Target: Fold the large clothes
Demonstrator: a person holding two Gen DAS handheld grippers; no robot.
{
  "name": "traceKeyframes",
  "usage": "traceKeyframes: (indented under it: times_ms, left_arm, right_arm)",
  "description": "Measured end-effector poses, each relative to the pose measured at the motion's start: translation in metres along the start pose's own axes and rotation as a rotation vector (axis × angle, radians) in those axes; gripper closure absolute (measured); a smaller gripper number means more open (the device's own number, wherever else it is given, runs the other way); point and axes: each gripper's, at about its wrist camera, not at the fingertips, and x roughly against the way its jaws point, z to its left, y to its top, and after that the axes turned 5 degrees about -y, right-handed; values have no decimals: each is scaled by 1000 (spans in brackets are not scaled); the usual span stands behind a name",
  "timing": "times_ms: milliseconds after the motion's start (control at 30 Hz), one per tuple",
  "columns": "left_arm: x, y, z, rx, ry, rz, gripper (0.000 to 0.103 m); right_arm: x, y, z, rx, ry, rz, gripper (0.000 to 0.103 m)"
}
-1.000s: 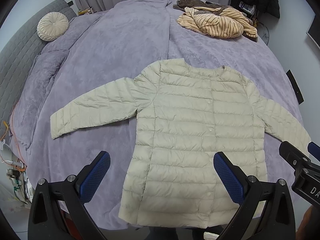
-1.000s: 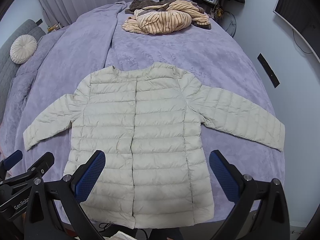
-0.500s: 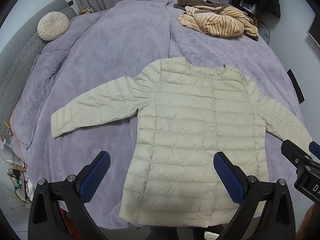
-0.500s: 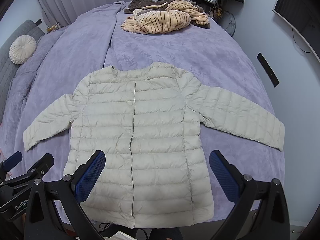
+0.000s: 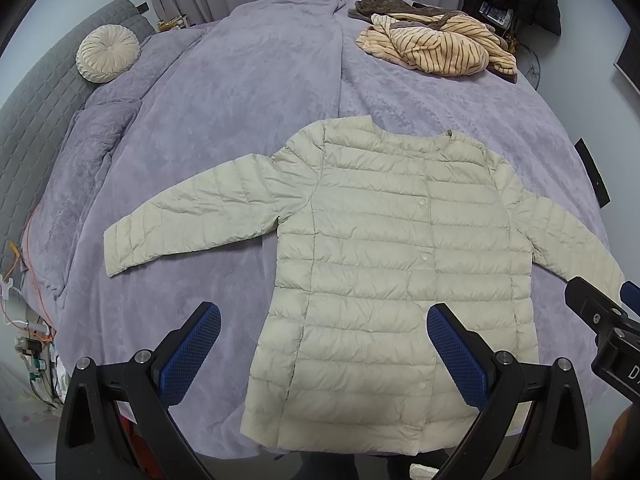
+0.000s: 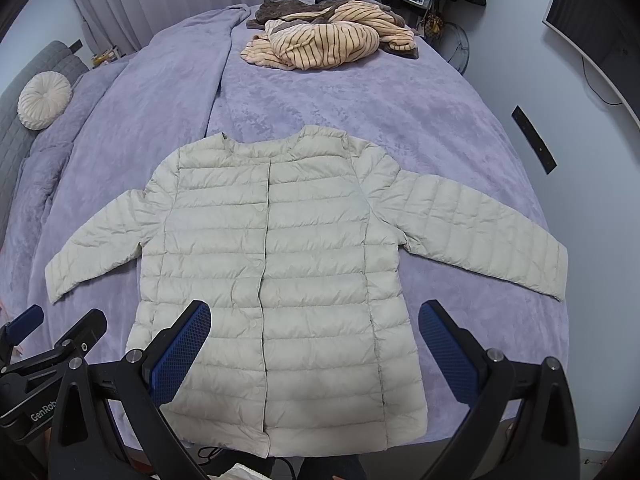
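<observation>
The left gripper (image 5: 324, 344) hangs with its jaws spread wide and nothing between them, and the right gripper (image 6: 316, 340) is just as wide and just as empty; both hover above the near edge of the bed (image 5: 248, 92), apart from the cloth. Straight ahead of and below both lies the pale quilted jacket (image 5: 384, 264), flat, front side up and snapped shut, its hem nearest the grippers and its collar farthest, so its long axis runs directly away from them. The left sleeve (image 5: 192, 216) stretches out sideways ahead and to the left of the left gripper, the closer tool for it; the right sleeve (image 6: 480, 232) reaches out ahead and to the right of the right gripper, which is nearer that one. Folding has not begun, and the likely first move is each gripper reaching forward and outward to its own cuff. Well beyond the collar a striped garment (image 6: 320, 44) lies heaped, and a round cushion (image 5: 108, 58) rests far off to the left
</observation>
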Motion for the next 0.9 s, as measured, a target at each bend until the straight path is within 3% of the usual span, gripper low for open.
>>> traceKeyframes:
  times_ms: [900]
  left_arm:
    - [1,0,0,-1,2,-2,0]
  right_arm:
    - [2,0,1,-5,-6,3,0]
